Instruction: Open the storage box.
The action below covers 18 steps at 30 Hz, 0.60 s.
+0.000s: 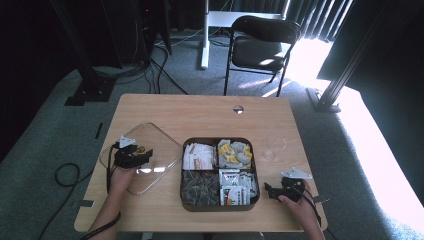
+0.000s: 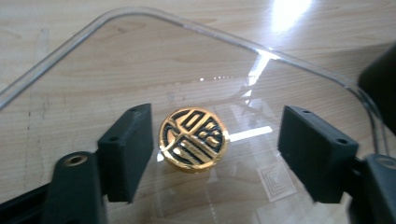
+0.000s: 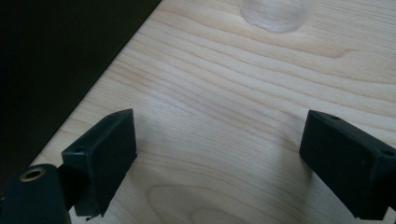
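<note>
lid: clear plastic lid (image 1: 150,152) lies flat on the wooden table (image 1: 200,112), left of the tray, well apart from its rim.
knob: gold-and-black round knob (image 2: 194,139) sits between your left jaws; neither pad presses on it, left pad just beside it, right pad apart.
left gripper: your left gripper (image 2: 215,144) is over the lid, jaws spread, holding nothing.
right gripper: your right gripper (image 3: 219,154) rests over bare table right of the tray, jaws wide, nothing between them.
tray: dark four-compartment tray (image 1: 181,172) is uncovered, full of tea bags and sachets (image 1: 234,152).
progress: looks like lid removal is done and the lid set down and let go; what's left is for you to pull the left hand clear.
</note>
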Motion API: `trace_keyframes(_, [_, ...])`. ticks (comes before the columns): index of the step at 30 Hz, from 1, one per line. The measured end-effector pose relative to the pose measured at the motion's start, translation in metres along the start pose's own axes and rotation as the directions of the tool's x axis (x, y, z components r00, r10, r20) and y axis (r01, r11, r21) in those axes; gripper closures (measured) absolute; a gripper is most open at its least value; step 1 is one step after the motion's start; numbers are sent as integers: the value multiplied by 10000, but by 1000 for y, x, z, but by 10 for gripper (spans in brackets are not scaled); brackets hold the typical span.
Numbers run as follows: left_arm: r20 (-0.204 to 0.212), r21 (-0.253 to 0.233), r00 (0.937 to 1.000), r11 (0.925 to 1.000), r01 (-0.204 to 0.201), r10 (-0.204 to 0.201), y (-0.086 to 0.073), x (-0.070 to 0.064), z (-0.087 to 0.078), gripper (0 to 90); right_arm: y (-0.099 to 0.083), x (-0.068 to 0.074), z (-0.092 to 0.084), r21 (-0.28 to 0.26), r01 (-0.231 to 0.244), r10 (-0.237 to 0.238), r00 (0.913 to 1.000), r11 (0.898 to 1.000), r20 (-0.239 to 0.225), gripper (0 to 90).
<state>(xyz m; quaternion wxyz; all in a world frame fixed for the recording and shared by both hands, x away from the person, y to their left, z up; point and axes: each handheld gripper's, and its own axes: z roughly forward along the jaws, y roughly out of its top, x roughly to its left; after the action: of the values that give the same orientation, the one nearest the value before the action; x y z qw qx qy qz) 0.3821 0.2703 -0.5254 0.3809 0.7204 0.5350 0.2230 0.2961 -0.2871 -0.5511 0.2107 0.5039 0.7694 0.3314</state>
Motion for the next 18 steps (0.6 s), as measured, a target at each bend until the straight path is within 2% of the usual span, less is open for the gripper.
trace_keyframes(2, [-101, -184, 9999, 9998, -18, 16, 1, -2, -3, 173, 0, 0, 0, 7, 13, -13, 10000, 10000, 3, 104])
trace_keyframes(5, [-119, -464, 9999, 9989, -93, 87, 2, -3, -10, 135, 0, 0, 0, 4, 6, -6, 10000, 10000, 1, 104])
trace_keyframes(8, [226, -561, 9996, 9983, -174, 187, 1, -5, -14, 123, 0, 0, 0, 6, 7, -7, 10000, 10000, 1, 104])
trace_keyframes(9, [372, -437, 9989, 9987, -253, 270, 1, -6, -15, 85, 0, 0, 0, 6, 6, -6, 10000, 10000, -1, 104])
trace_keyframes(12, [634, -349, 9959, 9974, -628, 649, -3, -10, -19, 80, 0, 0, 0, 5, 7, -7, 10000, 10000, 0, 104])
trace_keyframes(13, [634, -349, 9959, 9974, -628, 649, -3, -10, -19, 47, 0, 0, 0, 5, 7, -7, 10000, 10000, 0, 104])
trace_keyframes(14, [867, -218, 9937, 9974, -689, 706, -5, -12, -21, 47, 0, 0, 0, 6, 2, -2, 10000, 10000, 0, 104])
trace_keyframes(15, [871, -236, 9933, 9970, -741, 759, -6, -13, -22, 0, 0, 0, 0, 5, 7, -7, 10000, 10000, 0, 103])
trace_keyframes(18, [1037, -313, 9897, 9949, -962, 990, -9, -16, -25, 0, 0, 0, 0, 5, 6, -6, 10000, 10000, 1, 104])
